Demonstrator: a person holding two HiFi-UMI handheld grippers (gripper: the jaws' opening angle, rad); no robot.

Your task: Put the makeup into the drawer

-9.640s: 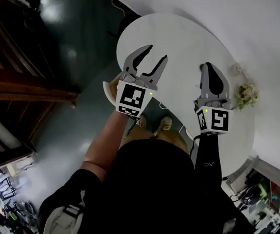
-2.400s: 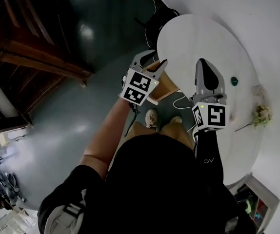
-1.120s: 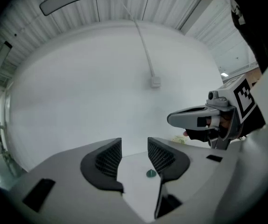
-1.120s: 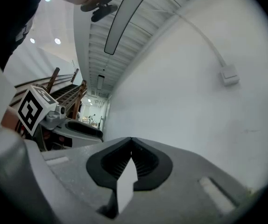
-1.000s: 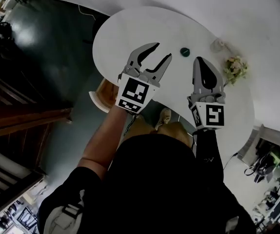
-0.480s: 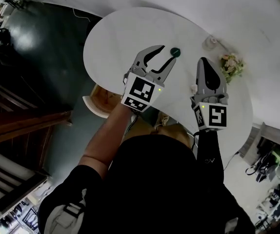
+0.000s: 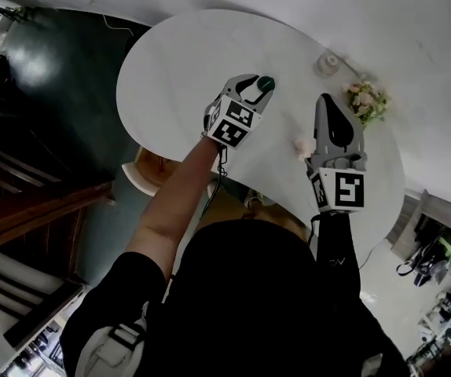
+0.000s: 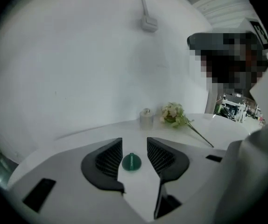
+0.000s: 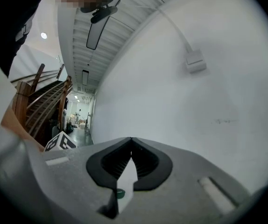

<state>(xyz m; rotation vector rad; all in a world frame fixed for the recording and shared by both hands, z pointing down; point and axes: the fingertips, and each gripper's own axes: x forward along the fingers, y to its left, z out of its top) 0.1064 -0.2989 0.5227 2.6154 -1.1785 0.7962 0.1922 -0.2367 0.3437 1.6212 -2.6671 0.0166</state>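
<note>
A small dark-green round makeup piece (image 7: pixel 265 83) with a raised knob stands on the white oval table (image 7: pixel 178 61). My left gripper (image 7: pixel 257 87) is tilted down over it. In the left gripper view the green piece (image 8: pixel 132 162) sits between the ribbed pads (image 8: pixel 109 157) with a gap on each side; the left gripper (image 8: pixel 134 142) is open and its jaws are closing. My right gripper (image 7: pixel 329 104) hovers level to the right, jaws shut with nothing in them. The right gripper (image 9: pixel 131 142) view shows its tips meeting, with the green piece (image 9: pixel 120 193) glimpsed below.
A small clear jar (image 7: pixel 329 63) and a sprig of pale flowers (image 7: pixel 367 100) lie at the table's far right, seen past the left jaws as the jar (image 8: pixel 146 118) and flowers (image 8: pixel 173 112). A small pink object (image 7: pixel 302 146) lies near the right gripper. A wooden seat (image 7: pixel 151 173) stands below the table's edge.
My left gripper has dropped forward and down onto the table, so the green piece now sits between its jaws. The right gripper drifted slightly and stayed shut.
</note>
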